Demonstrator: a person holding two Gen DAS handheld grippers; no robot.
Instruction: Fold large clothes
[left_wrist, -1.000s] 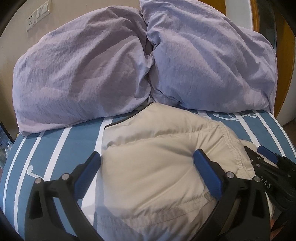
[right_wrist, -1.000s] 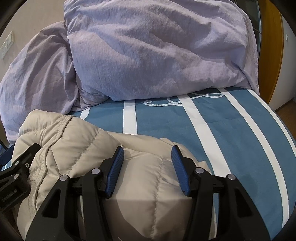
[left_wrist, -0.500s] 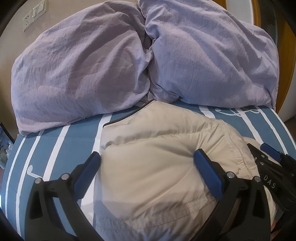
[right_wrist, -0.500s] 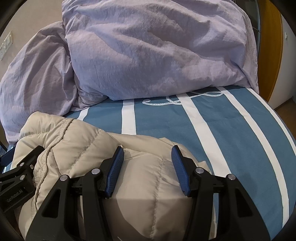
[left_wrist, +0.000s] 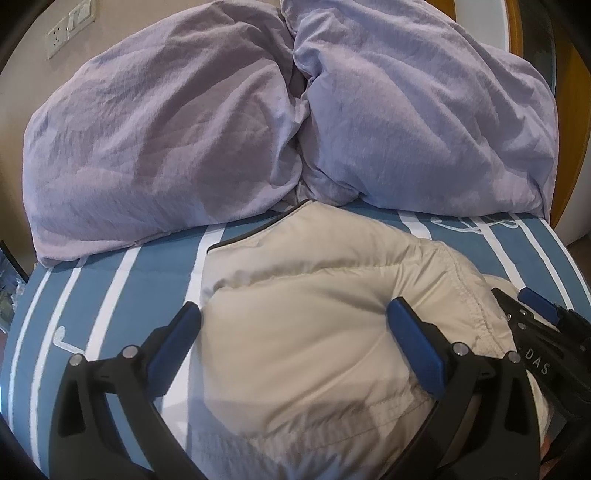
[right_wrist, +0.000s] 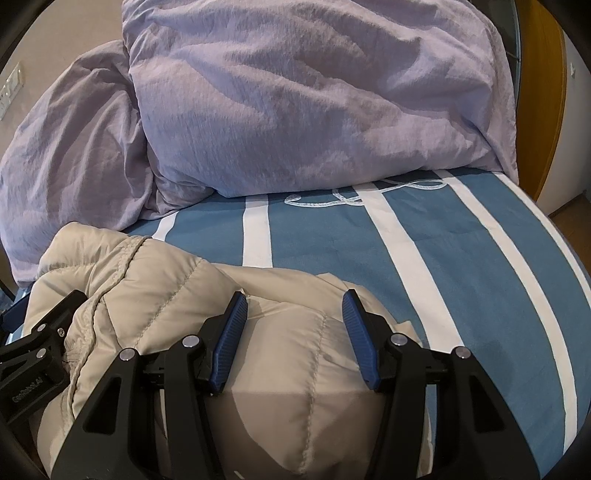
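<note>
Your puffy beige jacket (left_wrist: 310, 332) lay bunched up on the bed (right_wrist: 461, 258), on the blue sheet with white stripes, at the near side close to you. A big purple blanket (left_wrist: 229, 122) was piled up behind it, at the far end of the bed, and the far tip of the jacket almost reached it. Your left gripper (left_wrist: 291, 325) was over the jacket with its jaws wide apart, and the soft bulge of the jacket sat between them. Your right gripper (right_wrist: 293, 317) was over the right part of the jacket with its jaws partly open, not as wide as the left one, and a padded fold bulged up between them. I could not tell if the blue pads (right_wrist: 229, 343) pressed into the cloth. The two grippers were close, side by side. A wall socket (left_wrist: 68, 27) showed up on the wall behind the blanket.
</note>
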